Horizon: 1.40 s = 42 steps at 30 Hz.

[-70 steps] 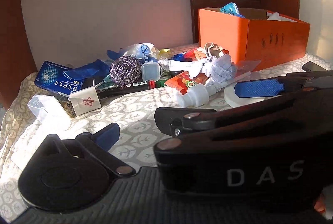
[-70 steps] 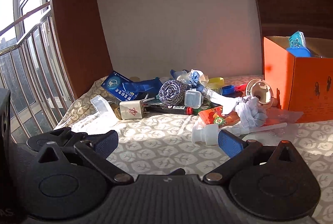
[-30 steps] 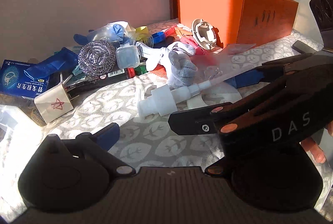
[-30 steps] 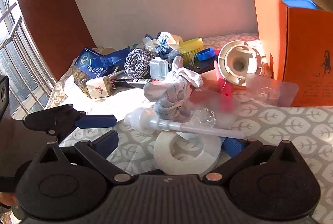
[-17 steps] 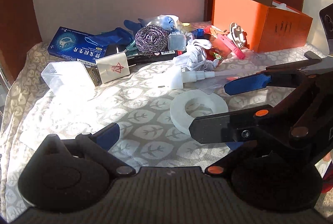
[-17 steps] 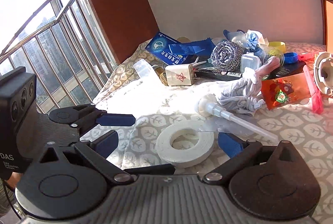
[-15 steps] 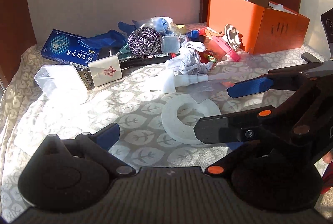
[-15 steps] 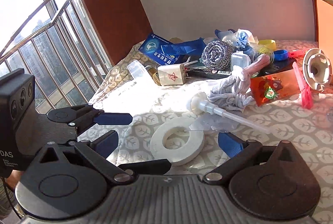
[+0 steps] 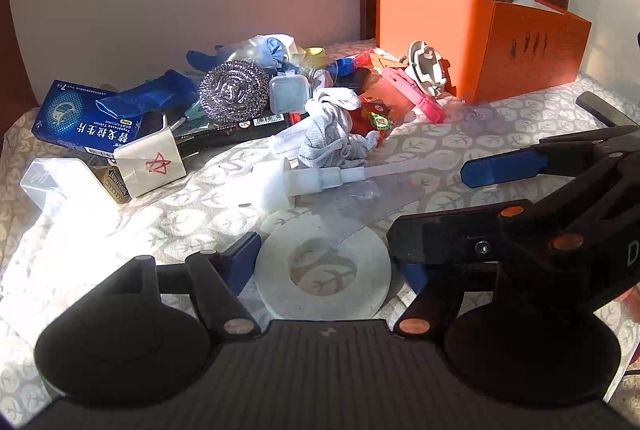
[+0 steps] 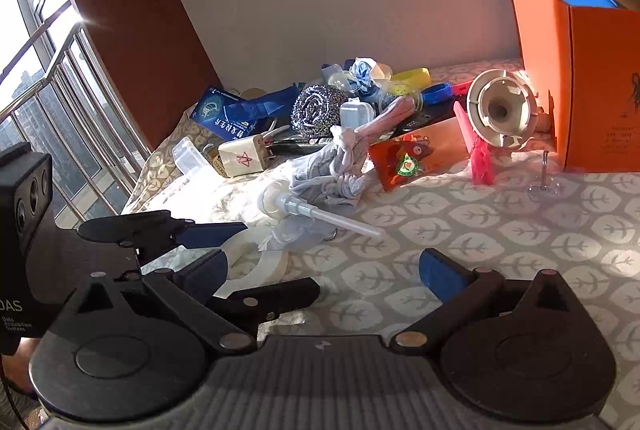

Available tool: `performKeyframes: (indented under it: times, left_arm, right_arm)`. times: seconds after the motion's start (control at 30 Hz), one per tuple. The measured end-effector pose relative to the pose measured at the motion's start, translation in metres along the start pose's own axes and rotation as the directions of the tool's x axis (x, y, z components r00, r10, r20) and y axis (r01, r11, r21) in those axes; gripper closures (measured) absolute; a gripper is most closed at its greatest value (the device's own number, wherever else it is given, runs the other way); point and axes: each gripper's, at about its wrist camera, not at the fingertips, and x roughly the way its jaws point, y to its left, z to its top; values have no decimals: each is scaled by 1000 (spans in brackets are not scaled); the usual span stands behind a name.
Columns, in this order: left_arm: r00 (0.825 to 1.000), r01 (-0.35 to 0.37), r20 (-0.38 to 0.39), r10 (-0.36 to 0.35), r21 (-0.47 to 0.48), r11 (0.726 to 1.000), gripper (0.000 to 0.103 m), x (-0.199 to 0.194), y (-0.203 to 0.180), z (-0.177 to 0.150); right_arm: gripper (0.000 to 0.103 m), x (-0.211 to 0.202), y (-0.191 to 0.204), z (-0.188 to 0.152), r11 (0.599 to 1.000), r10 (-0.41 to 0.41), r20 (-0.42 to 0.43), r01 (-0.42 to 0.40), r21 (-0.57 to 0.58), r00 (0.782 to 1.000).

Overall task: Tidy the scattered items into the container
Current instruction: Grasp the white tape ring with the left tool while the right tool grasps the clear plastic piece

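A white tape ring [image 9: 276, 270] lies flat on the leaf-patterned cloth, directly between the blue pads [image 9: 242, 262] of my left gripper [image 9: 328, 270]. Its jaws are closing around the ring, and a thin gap still shows at the right pad. The right wrist view shows the left gripper [image 10: 272, 258] straddling the tape ring [image 10: 276, 264]. My right gripper [image 10: 320, 272] stands open over bare cloth with nothing between its fingers; the right gripper [image 9: 432, 206] hovers just right of the ring. The orange box [image 9: 480, 30] stands at the back right with items inside.
Behind the ring lie a white pump dispenser [image 9: 280, 182], a grey knotted cloth [image 9: 332, 142], a steel scourer [image 9: 234, 94], a white charger plug [image 9: 148, 162], a blue packet box [image 9: 84, 122] and an orange sachet [image 10: 408, 158]. A round white plastic fitting [image 10: 500, 106] leans by the orange box [image 10: 592, 90].
My left gripper's fingers have drawn in around the tape ring, which now sits nearer between them. The right wrist view has swung right, bringing the orange box into sight.
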Motion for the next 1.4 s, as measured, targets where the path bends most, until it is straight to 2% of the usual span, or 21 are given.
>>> performKeyframes:
  times: [0.27,0.4,0.53,0.63,0.73,0.8,0.93,1.07,1.2,1.27,1.3,1.33,1.37,1.4]
  left_arm:
    - [996,-90,7,90,-51,995,35,-5,15,-3]
    - [995,-103,14,103,-49,994,30,-6,19,-5]
    - [995,-99,13,100,-41,994,29,-7,22,-5]
    - [995,-97,9,98,-29,995,29,-10,25,-7]
    - [995,-103,10,104,-11,995,27,-11,27,-10]
    - [994,-106,12,106,-1,994,25,-11,26,-11]
    - [995,-104,11,104,-3,995,22,-9,28,-10]
    - [996,-86,1,86,-33,996,21,-7,31,-11]
    - [995,-95,2,95,-23,995,20,-7,26,-12]
    - [995,-96,2,96,-17,995,20,-7,24,-13]
    - [995,-95,0,95,-20,995,20,-7,25,-13]
    - [995,-95,-1,95,-25,995,19,-7,26,-13]
    - [996,-94,-2,94,-30,995,18,-7,27,-13]
    - [996,-93,-1,93,-33,995,18,-7,27,-13]
  right_arm:
    - [0,23,23,9,997,42,-7,-42,-64,999]
    - [0,25,27,12,995,69,-20,-70,-77,997]
    - [0,26,22,11,998,30,-13,-31,-56,999]
    - [0,33,22,15,995,-19,18,21,-99,1000]
    - [0,49,27,20,973,-86,-30,78,-216,996]
    - [0,54,24,23,961,-94,-67,73,-266,993]
    - [0,47,17,25,927,-97,-57,69,-368,994]
    - [0,37,10,20,904,-60,-70,24,-428,996]
    - [0,31,16,9,870,-22,-83,-22,-492,996]
    - [7,28,22,8,845,-19,-67,-20,-534,998]
    - [17,29,26,7,828,-17,-71,-26,-561,997]
    - [23,31,29,9,816,-2,-81,-45,-576,997]
    - [36,32,30,11,814,14,-94,-67,-577,995]
    - [41,33,30,14,816,29,-107,-86,-571,994]
